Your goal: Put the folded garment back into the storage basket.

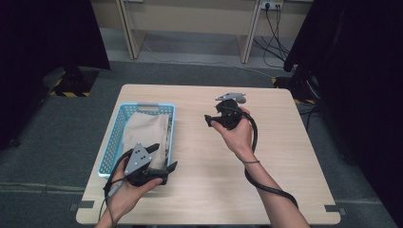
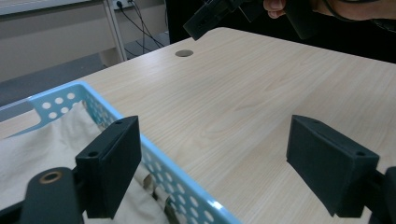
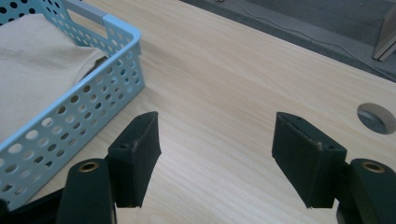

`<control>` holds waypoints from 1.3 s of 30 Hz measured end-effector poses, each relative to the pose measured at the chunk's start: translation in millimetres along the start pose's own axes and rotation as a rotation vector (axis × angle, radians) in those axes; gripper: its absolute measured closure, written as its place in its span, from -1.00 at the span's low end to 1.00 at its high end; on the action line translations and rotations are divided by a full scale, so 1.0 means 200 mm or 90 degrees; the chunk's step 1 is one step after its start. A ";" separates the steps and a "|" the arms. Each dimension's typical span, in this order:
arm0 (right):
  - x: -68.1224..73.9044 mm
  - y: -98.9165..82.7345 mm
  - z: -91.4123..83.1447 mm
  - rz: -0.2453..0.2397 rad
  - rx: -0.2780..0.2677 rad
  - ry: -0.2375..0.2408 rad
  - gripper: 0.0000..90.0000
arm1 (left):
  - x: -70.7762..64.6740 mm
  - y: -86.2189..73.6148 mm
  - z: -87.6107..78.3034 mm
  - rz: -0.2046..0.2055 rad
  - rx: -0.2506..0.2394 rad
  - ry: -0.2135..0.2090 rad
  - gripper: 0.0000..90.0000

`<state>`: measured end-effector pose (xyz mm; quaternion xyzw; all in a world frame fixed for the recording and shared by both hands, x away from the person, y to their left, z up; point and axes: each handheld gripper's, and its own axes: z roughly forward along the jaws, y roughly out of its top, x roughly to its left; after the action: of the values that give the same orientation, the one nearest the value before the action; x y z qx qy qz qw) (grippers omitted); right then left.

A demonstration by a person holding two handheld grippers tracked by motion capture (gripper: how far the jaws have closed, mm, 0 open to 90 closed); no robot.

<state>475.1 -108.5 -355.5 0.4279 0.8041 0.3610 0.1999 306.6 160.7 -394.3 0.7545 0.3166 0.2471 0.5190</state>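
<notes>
A light blue perforated basket (image 1: 147, 105) stands on the left half of the wooden table (image 1: 214, 185), with a folded beige cloth (image 1: 147, 128) lying in it. My left gripper (image 1: 164, 156) hovers at the basket's near right corner, open and holding nothing. In the left gripper view the gripper (image 2: 212, 140) straddles the basket's wall (image 2: 177, 175), one jaw over the cloth (image 2: 42, 140) and the other over bare wood. My right gripper (image 1: 212, 114) is held above the table's middle, pointing left toward the basket. Its jaws (image 3: 215, 126) stand wide open and empty, with the basket (image 3: 121, 28) and cloth (image 3: 32, 60) to their left.
A round cable hole (image 3: 376, 117) sits in the tabletop near its far edge. Beyond the table stand a desk frame (image 1: 190, 28) and trailing wall cables (image 1: 275, 33) on grey floor. Dark curtains (image 1: 47, 38) hang on both sides.
</notes>
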 end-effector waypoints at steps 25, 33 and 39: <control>-0.15 -0.20 -0.10 0.026 -0.001 -0.018 -0.27 | -0.15 -0.01 0.17 0.027 0.012 -0.052 -0.62; -0.19 -0.25 -0.13 0.034 -0.006 -0.027 -0.27 | -0.19 -0.04 0.19 0.040 0.010 -0.060 -0.62; -0.21 -0.29 -0.15 0.037 -0.009 -0.030 -0.28 | -0.21 -0.07 0.20 0.051 0.010 -0.069 -0.62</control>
<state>448.1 -177.7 -377.5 0.4585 0.7838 0.3618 0.2113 303.7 107.9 -422.9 0.7829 0.2597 0.2237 0.5192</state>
